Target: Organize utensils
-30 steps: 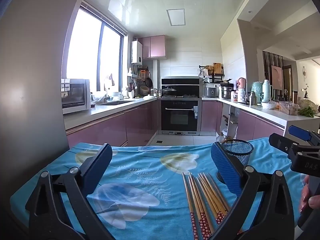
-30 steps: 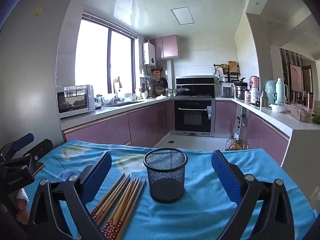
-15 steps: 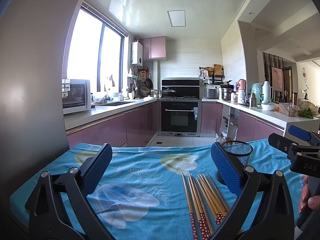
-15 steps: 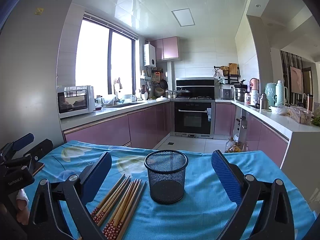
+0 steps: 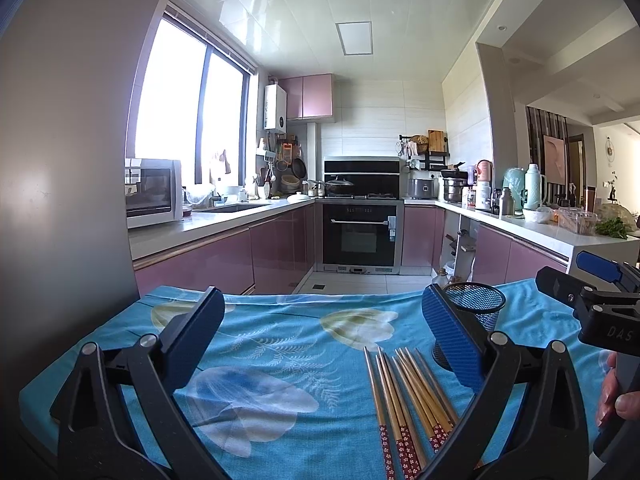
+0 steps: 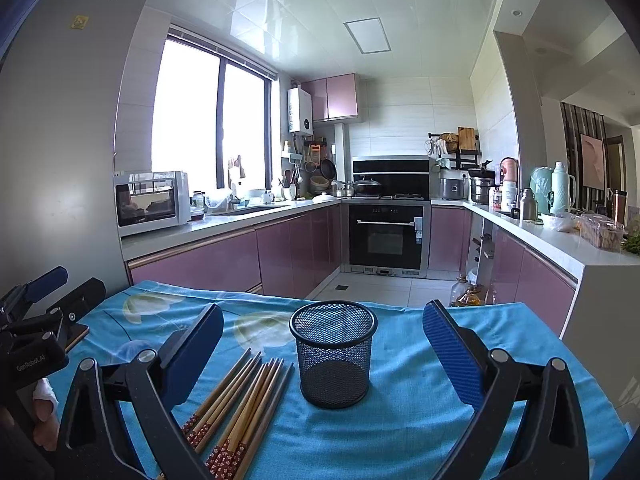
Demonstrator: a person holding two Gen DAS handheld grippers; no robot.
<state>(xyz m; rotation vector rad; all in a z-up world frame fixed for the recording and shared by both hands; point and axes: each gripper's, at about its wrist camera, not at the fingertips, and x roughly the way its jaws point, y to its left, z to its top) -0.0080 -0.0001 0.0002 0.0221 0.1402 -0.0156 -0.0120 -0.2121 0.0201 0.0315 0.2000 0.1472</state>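
Left wrist view shows almost no change across the last second: the left gripper (image 5: 320, 340) remains spread wide and empty above the blue floral tablecloth (image 5: 272, 344), with only a slight drift of the scene. The chopsticks (image 5: 404, 392) lie flat in a loose bundle just beside the black mesh cup (image 5: 476, 312), which stands upright and partly hidden behind the near finger. In the right wrist view, the right gripper (image 6: 320, 356) is likewise wide apart and holds nothing; the mesh cup (image 6: 333, 352) sits between its fingers but further off, and appears empty, though the mesh makes the bottom hard to read. The chopsticks (image 6: 240, 400) rest to its left, untouched. Judged from this, no utensil has yet been grasped and the organizing step has not begun; both tools hover in a ready pose.
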